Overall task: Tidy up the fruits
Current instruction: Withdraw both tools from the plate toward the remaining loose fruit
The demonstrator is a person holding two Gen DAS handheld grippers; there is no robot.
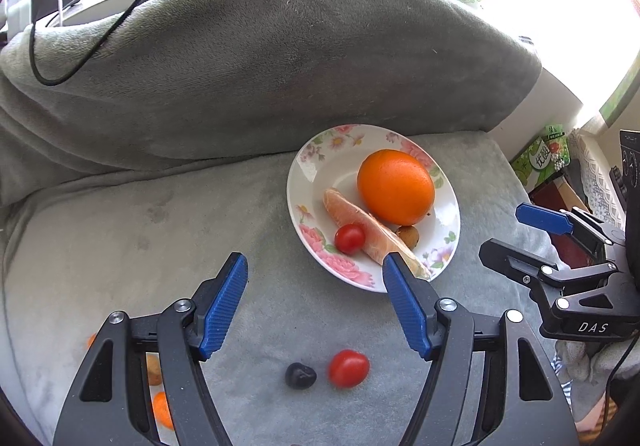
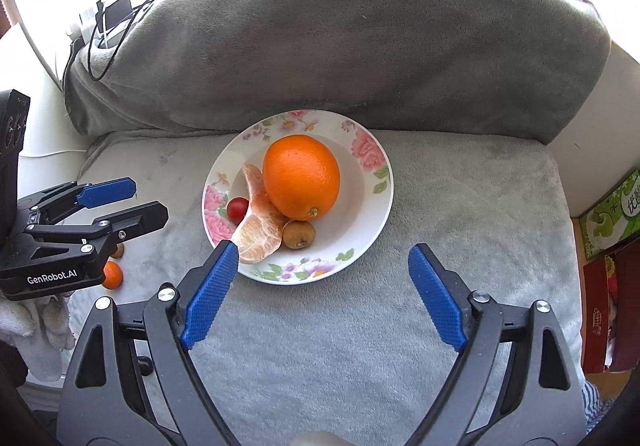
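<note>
A floral plate [image 1: 320,162] [image 2: 376,206] on the grey cushion holds an orange [image 1: 395,187] [image 2: 301,176], peeled citrus segments [image 1: 360,224] [image 2: 258,230], a cherry tomato [image 1: 349,239] [image 2: 237,208] and a small brown fruit [image 1: 408,235] [image 2: 298,234]. My left gripper [image 1: 315,268] is open and empty, just in front of the plate's near-left rim. Below it lie a loose cherry tomato [image 1: 348,368] and a dark fruit [image 1: 300,375]. My right gripper [image 2: 324,250] is open and empty at the plate's near rim.
Small orange pieces [image 1: 162,410] [image 2: 111,274] and a brown fruit [image 1: 154,369] [image 2: 118,250] lie on the cushion at left. A grey backrest [image 1: 260,58] rises behind the plate. Green boxes [image 2: 612,218] stand beyond the cushion's right edge. Cables [image 1: 80,42] hang over the backrest.
</note>
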